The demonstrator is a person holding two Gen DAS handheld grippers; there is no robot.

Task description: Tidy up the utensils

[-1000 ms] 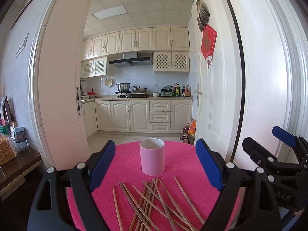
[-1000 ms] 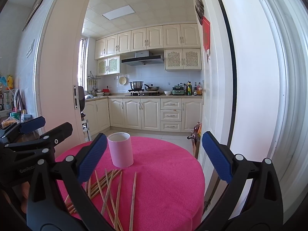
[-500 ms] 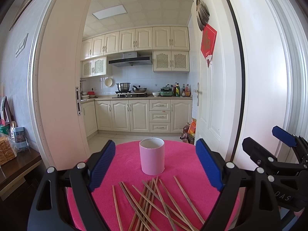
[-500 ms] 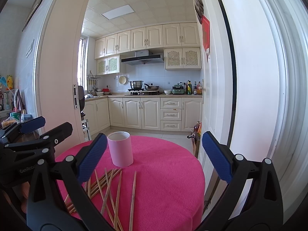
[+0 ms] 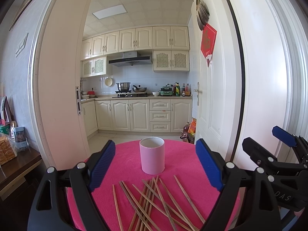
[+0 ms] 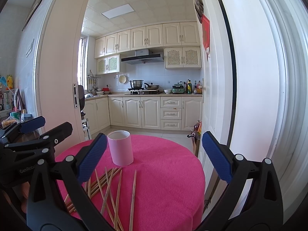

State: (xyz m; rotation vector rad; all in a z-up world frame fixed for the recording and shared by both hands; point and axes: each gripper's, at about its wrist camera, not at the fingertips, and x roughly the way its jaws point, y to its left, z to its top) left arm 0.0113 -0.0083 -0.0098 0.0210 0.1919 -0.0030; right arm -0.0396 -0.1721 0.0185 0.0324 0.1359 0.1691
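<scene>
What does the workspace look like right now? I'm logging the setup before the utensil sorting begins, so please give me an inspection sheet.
Surface: round table under a pink cloth, standing before a kitchen doorway.
Job's things: upright pink cylindrical holder, open top, contents not visible; thin brown wooden chopsticks scattered flat and crossing in front of it, none in the holder.
Clutter: nothing seen on the cloth.
Grippers: left gripper open, fingers apart, empty; right gripper open, empty.
Cables: nothing seen.
Surroundings: cream kitchen cabinets, steel pot on the stove, white open door with a red hanging decoration, dark wooden side table at left.
</scene>
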